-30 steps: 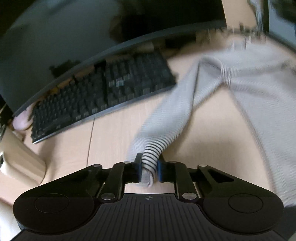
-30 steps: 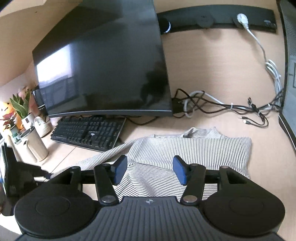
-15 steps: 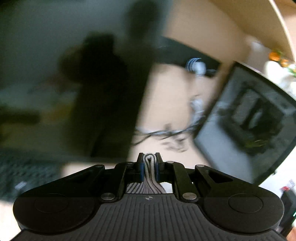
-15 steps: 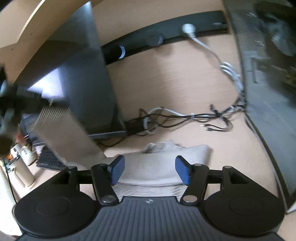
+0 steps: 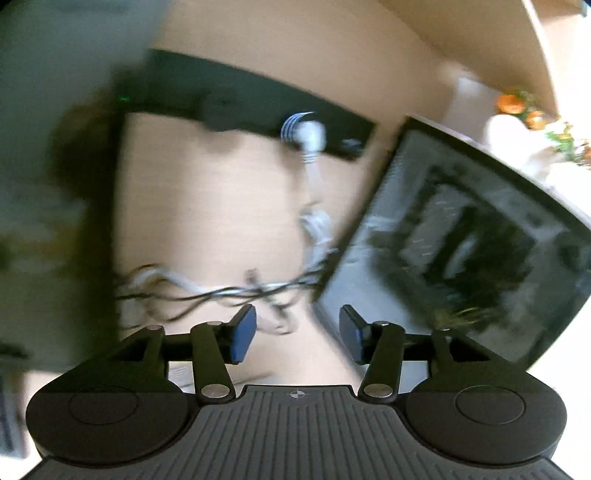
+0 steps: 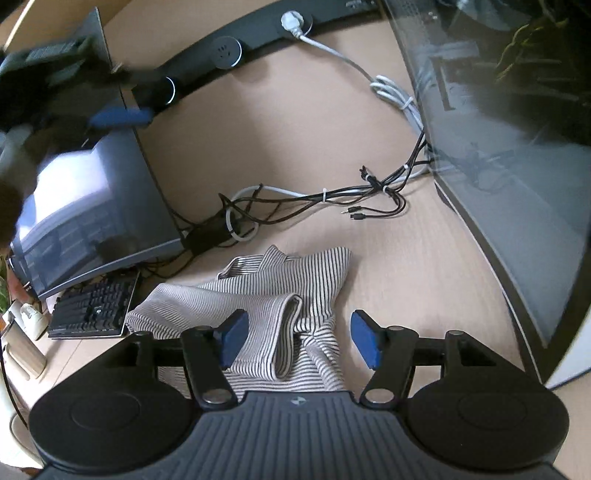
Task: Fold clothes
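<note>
A black-and-white striped shirt (image 6: pixel 280 291) lies on the wooden desk in the right wrist view, with one sleeve (image 6: pixel 221 310) folded across its body. My right gripper (image 6: pixel 297 341) is open and empty, just above the shirt's near part. My left gripper (image 5: pixel 297 334) is open and empty; its view is blurred and shows only desk and cables, with a scrap of striped cloth (image 5: pixel 181 374) below its left finger. The left gripper also shows blurred at the upper left of the right wrist view (image 6: pixel 118 116), high above the desk.
A dark monitor (image 6: pixel 96 206) stands left of the shirt, with a black keyboard (image 6: pixel 92 312) in front of it. A second large monitor (image 6: pixel 517 177) stands on the right. Tangled cables (image 6: pixel 314 206) lie behind the shirt. A black power strip (image 6: pixel 258 33) runs along the back.
My left gripper carried the sleeve up and across, then opened and let it go; the sleeve now lies folded over the shirt. The right gripper moved closer over the shirt.
</note>
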{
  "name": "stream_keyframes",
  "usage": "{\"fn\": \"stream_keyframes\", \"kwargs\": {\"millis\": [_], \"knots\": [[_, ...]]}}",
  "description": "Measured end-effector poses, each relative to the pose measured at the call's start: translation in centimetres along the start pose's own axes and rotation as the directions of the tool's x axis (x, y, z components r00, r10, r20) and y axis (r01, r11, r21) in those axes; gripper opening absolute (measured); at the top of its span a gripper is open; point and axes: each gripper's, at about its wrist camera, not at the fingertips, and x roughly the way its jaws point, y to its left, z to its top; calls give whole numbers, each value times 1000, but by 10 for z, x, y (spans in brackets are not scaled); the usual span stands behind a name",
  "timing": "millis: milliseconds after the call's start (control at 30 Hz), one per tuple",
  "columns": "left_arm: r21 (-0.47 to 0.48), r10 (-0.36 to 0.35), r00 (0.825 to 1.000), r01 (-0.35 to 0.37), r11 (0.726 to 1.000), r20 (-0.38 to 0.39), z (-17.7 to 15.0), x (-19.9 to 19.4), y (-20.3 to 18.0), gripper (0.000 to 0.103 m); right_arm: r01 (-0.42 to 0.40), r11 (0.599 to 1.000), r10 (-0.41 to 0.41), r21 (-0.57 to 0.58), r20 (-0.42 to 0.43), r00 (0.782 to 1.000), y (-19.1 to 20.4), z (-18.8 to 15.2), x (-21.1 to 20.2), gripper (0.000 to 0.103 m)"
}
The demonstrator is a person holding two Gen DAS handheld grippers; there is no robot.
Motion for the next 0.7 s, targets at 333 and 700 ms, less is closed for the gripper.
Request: {"fn": "stream_keyframes", "kwargs": {"millis": [333,700], "knots": [[5,304,935,-308,951,-182,-147,-17,56,88,11,999,-1,43,-230,973,19,8,102,50],[-129,249,931,-291,948,-269,-204,-21,83,95,6,963,-24,-271,-63,998,82,84,93,8]]}}
